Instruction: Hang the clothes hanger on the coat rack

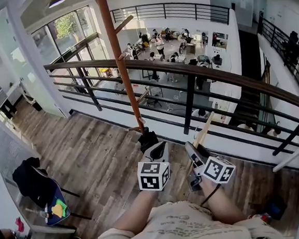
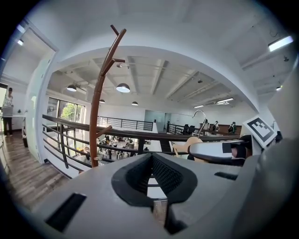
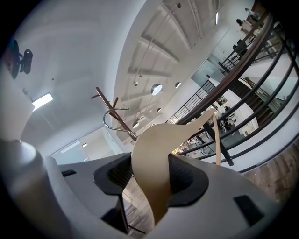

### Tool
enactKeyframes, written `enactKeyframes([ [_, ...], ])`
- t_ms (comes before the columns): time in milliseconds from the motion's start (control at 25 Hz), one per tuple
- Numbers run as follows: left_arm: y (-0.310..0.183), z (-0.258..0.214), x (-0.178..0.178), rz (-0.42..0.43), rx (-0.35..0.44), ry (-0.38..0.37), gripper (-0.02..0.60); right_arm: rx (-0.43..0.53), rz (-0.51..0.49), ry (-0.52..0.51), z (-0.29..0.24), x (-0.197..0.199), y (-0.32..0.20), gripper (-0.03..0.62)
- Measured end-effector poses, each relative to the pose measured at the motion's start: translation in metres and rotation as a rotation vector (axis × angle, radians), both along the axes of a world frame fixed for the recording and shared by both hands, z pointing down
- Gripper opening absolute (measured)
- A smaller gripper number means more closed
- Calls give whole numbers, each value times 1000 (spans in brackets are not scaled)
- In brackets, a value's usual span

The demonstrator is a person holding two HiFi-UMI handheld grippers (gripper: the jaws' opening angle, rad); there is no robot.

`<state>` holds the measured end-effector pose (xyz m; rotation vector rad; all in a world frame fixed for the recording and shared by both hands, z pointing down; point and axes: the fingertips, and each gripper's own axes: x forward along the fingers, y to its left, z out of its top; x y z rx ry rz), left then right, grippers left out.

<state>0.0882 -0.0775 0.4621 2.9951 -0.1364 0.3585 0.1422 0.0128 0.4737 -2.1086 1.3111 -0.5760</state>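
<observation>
The brown coat rack [image 1: 119,56] stands at the railing, its pole rising out of the top of the head view, with short pegs on its sides. My right gripper [image 1: 193,158] is shut on a pale wooden hanger [image 1: 204,130], right of the pole's base. In the right gripper view the hanger [image 3: 154,158] curves up between the jaws, its metal hook [image 3: 114,116] showing against the rack's top [image 3: 105,100]. My left gripper [image 1: 148,141] is shut and holds nothing, close to the pole's foot. In the left gripper view the rack [image 2: 96,107] stands left and the hanger [image 2: 189,142] right.
A dark curved railing [image 1: 197,70] runs behind the rack, with an open atrium beyond and below it. A chair [image 1: 38,186] draped with dark clothing stands at the lower left on the wooden floor. My own torso fills the bottom edge.
</observation>
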Motion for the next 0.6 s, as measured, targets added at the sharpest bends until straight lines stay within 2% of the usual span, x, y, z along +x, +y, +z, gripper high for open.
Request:
enactKeyframes([
  [280,-31,6,32,-25,-5,-5,5,-1,-35,-9,5,32,-35,216],
  [600,-67,14,52,-42,-22,-16,5,-16,-57,-33,17,53,-72,217],
])
